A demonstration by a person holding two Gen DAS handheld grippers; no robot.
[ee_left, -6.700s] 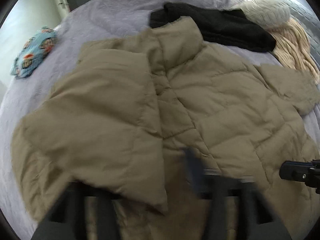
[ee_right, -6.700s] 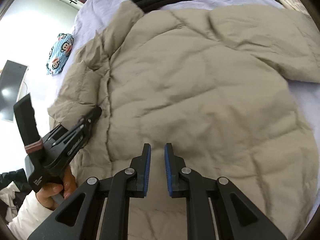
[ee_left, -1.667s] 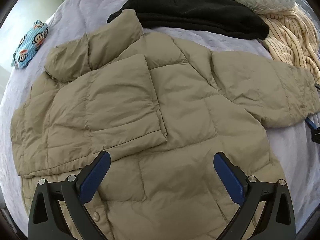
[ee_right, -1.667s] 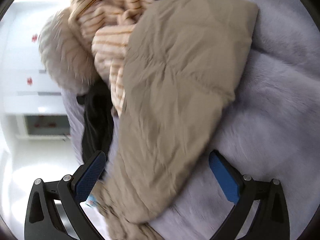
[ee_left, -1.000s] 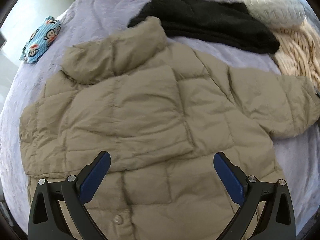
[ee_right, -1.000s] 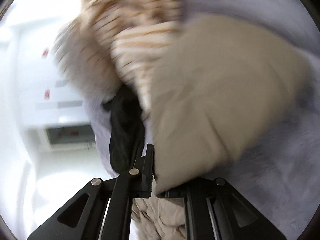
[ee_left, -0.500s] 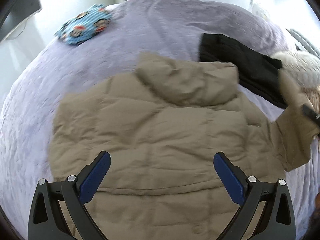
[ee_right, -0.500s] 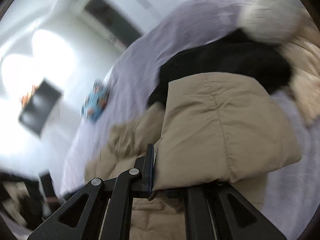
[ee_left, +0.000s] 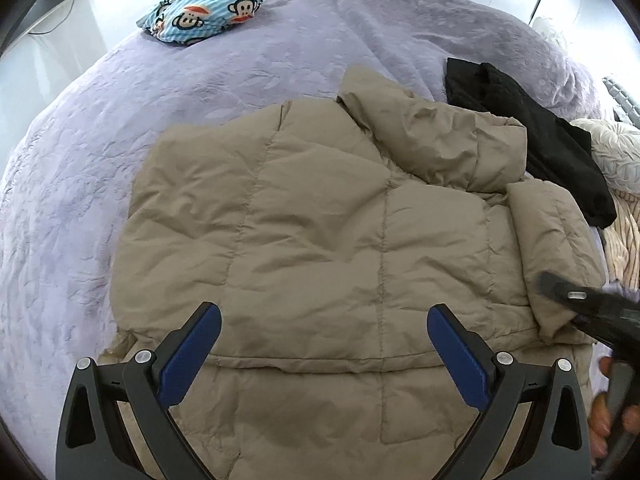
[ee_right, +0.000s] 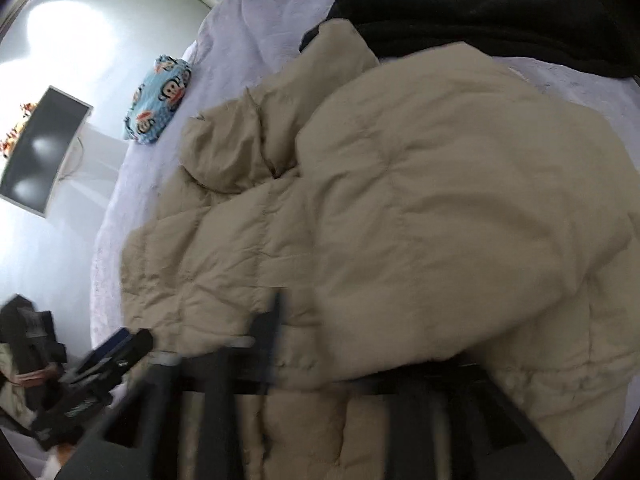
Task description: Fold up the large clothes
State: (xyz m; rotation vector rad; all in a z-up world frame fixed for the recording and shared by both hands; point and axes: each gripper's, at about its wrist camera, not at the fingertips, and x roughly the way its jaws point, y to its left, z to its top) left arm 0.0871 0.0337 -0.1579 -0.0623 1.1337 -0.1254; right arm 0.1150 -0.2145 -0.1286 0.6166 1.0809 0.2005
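A khaki puffer jacket (ee_left: pixel 320 240) lies front down on the lavender bed (ee_left: pixel 120 140), collar (ee_left: pixel 432 140) toward the far side. One sleeve (ee_left: pixel 552 248) is folded in over the jacket's right part. My left gripper (ee_left: pixel 322 320) hovers above the lower back panel, jaws wide open and empty. The right gripper (ee_left: pixel 576 304) shows blurred at the right edge, at the sleeve's cuff. In the right wrist view the right gripper (ee_right: pixel 372 364) is motion-blurred, its jaws opening, with the cuff of the sleeve (ee_right: pixel 440 200) lying loosely across them.
A black garment (ee_left: pixel 540 140) lies beyond the collar, with a cream striped knit (ee_left: pixel 624 232) and a pale pillow (ee_left: pixel 616 148) to its right. A blue cartoon-monkey bundle (ee_left: pixel 204 8) sits at the bed's far left. A dark screen (ee_right: pixel 44 148) hangs on the wall.
The right gripper swung the sleeve across onto the jacket body, and its jaws have spread from the shut grip. The left gripper drifted sideways over the jacket, still open.
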